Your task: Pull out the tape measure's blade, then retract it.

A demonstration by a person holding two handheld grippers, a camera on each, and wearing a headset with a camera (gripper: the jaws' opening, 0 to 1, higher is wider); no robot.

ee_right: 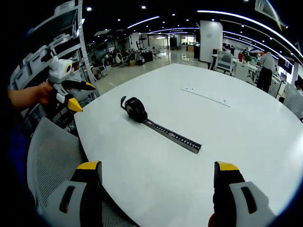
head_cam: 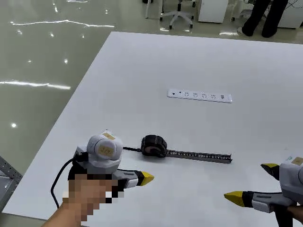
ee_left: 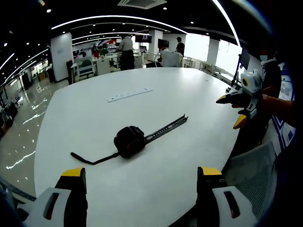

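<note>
Left claw (ee_left: 142,172) is nearest, at the near edge of the bench: jaws spread wide, nothing between them. Right claw (head_cam: 252,182) is likewise spread and empty, at the near right. Tape measure (head_cam: 154,145) lies on the white bench (head_cam: 189,61) between the two claws, touched by neither. Its blade (head_cam: 199,155) is out, flat on the bench, pointing toward the right claw's side. A black strap (head_cam: 132,149) trails from the case toward the left claw. White power strip (head_cam: 200,95) lies farther back, well apart from the tape measure.
</note>
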